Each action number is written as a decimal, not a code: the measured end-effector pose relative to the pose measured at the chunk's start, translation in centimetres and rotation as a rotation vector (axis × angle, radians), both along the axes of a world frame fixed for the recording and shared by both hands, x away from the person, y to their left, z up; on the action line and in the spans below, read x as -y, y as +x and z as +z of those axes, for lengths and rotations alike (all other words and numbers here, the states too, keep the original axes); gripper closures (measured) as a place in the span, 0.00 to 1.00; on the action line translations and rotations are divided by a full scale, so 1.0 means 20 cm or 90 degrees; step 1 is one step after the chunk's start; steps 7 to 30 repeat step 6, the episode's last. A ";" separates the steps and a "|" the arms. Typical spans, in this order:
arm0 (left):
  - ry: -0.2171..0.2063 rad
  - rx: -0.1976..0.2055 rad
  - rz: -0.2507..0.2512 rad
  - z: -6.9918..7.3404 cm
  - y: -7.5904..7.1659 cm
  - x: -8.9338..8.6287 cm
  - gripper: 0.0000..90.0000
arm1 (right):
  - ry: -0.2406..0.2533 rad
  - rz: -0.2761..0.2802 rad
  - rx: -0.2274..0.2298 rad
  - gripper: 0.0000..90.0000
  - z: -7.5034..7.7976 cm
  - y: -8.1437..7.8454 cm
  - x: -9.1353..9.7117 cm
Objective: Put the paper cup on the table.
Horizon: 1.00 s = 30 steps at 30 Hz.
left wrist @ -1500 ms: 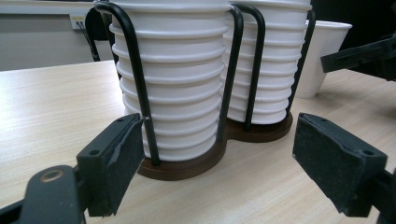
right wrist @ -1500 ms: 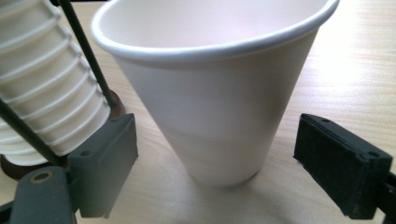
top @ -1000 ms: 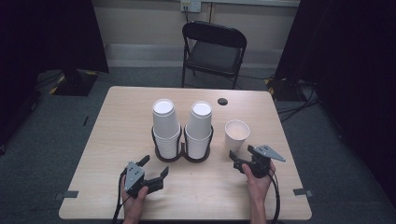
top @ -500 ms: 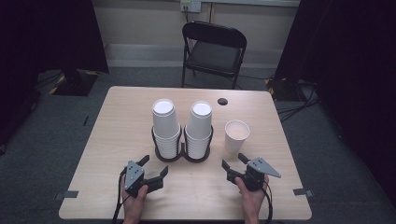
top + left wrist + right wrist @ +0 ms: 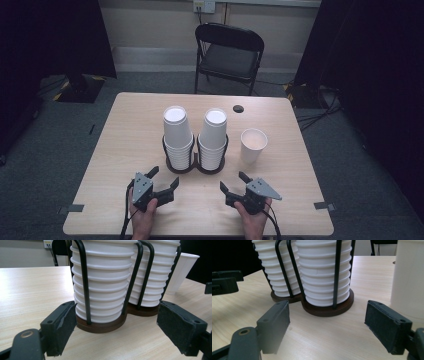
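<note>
Left gripper [image 5: 164,181]: I see it at the near edge of the desk [image 5: 125,135], held in a hand [image 5: 145,220] coming in from the bottom of the high view. Its jaws stand spread with nothing between them, aimed at the cup holder.
Right gripper [image 5: 232,182]: near edge too, to the right, in the other hand [image 5: 254,224]; jaws spread and empty, a grey three-cornered plate on top.
Left gripper view: my two black jaws frame the base of the nearer cup stack [image 5: 105,280] — apart from it, not touching.
Right gripper view: the jaws frame the right stack [image 5: 324,272]; the loose cup's wall rises at the right edge.
Cup holder [image 5: 196,167]: a dark, two-ring base with black wire uprights, standing at mid-desk just beyond both grippers.
Left stack [image 5: 177,131]: white paper cups nested upside down in the left ring, upright.
Right stack [image 5: 214,134]: the same in the right ring, just beside the left one.
Single cup [image 5: 253,145]: white, mouth up, standing on the desk just right of the holder — apart from it.
Desk hole [image 5: 238,108]: a small dark round spot near the far edge.
Chair [image 5: 227,52]: black folding chair beyond the desk, against the wall.
</note>
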<state>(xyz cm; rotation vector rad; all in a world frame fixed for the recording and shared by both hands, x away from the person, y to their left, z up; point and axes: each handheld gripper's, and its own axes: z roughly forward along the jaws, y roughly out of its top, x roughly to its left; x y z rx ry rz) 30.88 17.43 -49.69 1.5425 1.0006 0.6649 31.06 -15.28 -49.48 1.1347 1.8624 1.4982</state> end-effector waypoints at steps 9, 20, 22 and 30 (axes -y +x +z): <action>0.001 0.002 -0.002 0.00 0.00 0.00 0.18 | 0.009 -0.016 -0.004 0.15 0.00 0.00 0.01; 0.001 0.002 -0.002 0.00 0.00 0.00 0.18 | 0.009 -0.016 -0.004 0.15 0.00 0.00 0.01; 0.001 0.002 -0.002 0.00 0.00 0.00 0.18 | 0.009 -0.016 -0.004 0.15 0.00 0.00 0.01; 0.001 0.002 -0.002 0.00 0.00 0.00 0.18 | 0.009 -0.016 -0.004 0.15 0.00 0.00 0.01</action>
